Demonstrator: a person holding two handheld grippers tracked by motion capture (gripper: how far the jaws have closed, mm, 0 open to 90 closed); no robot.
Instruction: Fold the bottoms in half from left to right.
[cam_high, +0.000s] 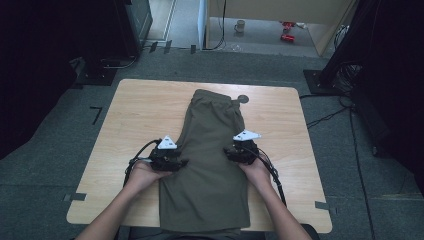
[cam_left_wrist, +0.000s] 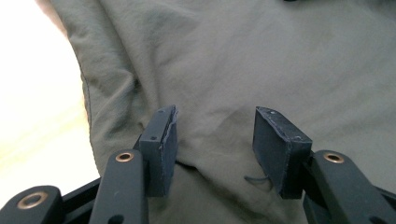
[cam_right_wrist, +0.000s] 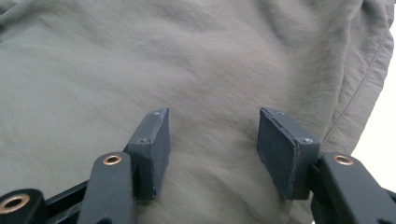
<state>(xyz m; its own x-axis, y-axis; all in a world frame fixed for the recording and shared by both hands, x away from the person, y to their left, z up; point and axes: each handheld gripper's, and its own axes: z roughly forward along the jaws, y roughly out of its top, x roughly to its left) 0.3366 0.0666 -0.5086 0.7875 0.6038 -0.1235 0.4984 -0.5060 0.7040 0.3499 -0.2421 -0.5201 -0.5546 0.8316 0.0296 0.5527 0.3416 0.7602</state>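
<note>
Forearms: both come in from the lower edge of the high view, angling inward toward each other.
Left hand (cam_high: 145, 172): wrapped around the rear of its tool, cable looping off on the outer side.
Left gripper (cam_left_wrist: 215, 135): jaws parted, pads facing each other across a plain gap, nothing pinched.
Right hand (cam_high: 256, 170): gripping its tool from behind.
Right gripper (cam_right_wrist: 212, 140): jaws apart, pads clamping nothing.
</note>
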